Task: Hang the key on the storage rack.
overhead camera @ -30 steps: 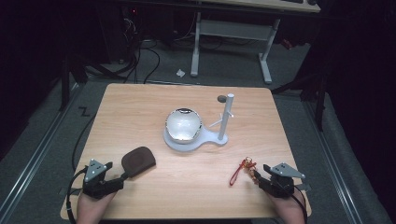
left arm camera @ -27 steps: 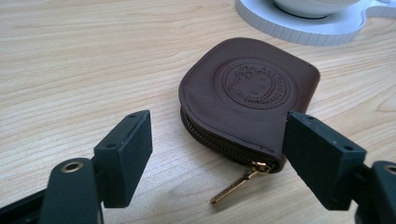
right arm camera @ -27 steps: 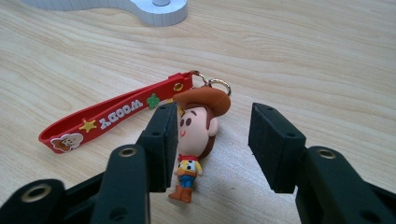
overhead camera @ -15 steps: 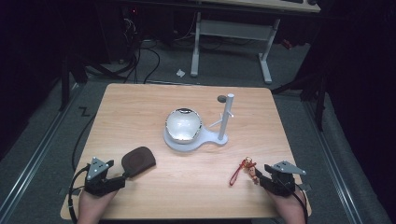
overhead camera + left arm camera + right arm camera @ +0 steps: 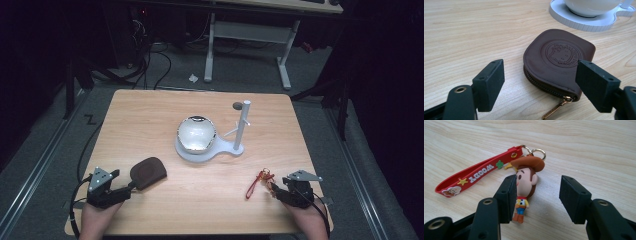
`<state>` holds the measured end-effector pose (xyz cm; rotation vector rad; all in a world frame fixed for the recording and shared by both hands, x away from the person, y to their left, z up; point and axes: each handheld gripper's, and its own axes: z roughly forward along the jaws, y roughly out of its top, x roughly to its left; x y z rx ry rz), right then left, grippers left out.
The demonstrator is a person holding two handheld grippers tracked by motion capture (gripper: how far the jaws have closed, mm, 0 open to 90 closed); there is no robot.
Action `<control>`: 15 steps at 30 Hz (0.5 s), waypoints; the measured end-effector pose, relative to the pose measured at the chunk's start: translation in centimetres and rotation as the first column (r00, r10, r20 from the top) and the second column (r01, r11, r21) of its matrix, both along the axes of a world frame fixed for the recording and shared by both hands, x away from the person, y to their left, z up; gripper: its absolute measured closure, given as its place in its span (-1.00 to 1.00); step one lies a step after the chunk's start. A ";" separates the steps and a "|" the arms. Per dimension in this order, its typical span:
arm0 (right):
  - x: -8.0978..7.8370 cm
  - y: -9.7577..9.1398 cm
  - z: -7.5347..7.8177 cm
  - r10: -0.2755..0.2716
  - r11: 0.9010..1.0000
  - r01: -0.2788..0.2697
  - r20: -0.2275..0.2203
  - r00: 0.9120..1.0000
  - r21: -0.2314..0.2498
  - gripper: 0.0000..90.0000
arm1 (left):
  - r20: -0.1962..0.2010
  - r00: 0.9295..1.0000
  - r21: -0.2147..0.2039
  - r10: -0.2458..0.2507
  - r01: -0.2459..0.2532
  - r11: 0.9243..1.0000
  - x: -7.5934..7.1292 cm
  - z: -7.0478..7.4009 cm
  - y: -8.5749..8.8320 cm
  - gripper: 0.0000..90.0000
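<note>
Newly freed cowboy-figure keychain (image 5: 525,187), red strap

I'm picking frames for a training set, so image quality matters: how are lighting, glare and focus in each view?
High view: the table is evenly lit, the room behind it nearly black, and the bowl shows bright glare. Left gripper view: sharp on the brown pouch, with the white stand behind it slightly soft. Right gripper view: the cowboy keychain is crisp with soft shadows, and the far wood blurs a little.
</note>
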<state>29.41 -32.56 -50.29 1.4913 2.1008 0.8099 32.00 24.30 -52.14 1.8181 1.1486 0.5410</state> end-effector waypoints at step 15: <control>0.7 0.2 1.2 0.050 0.998 -0.052 -0.083 0.995 -0.019 0.01 | -0.020 1.000 -0.030 -0.023 0.022 0.999 0.1 -0.2 0.2 -0.47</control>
